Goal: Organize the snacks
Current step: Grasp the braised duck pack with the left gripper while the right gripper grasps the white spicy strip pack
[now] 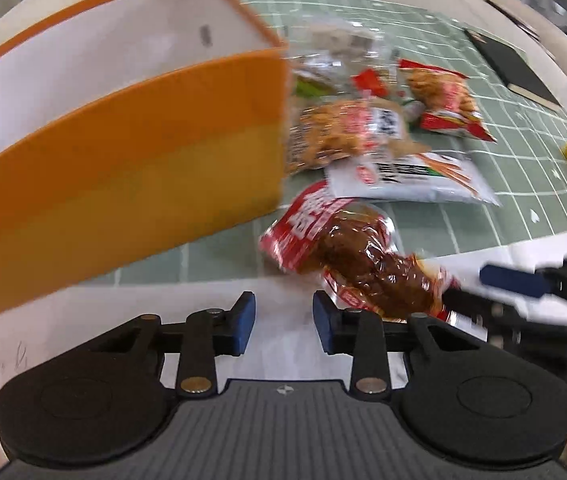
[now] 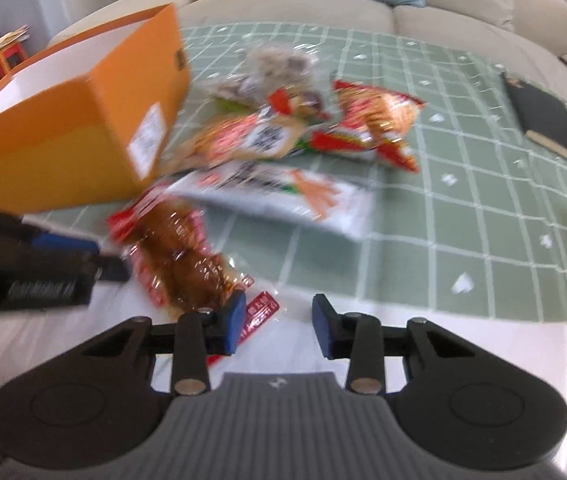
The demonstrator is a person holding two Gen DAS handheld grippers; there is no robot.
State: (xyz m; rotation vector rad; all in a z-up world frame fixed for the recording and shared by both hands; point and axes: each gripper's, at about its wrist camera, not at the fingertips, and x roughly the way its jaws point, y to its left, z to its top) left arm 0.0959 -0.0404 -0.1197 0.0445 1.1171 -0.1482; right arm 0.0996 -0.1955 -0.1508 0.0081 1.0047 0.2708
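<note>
Several snack packets (image 2: 267, 148) beside orange box (image 2: 63, 140), black notebook (image 2: 551, 124) apart

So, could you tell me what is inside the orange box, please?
Only white inner walls show inside the orange box; its floor is hidden by the near wall, so any snacks inside cannot be seen.

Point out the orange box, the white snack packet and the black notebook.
orange box (image 2: 63, 160): right wrist view, its front wall.
white snack packet (image 2: 283, 196): right wrist view, middle of its face.
black notebook (image 2: 551, 124): right wrist view, its cover.
</note>
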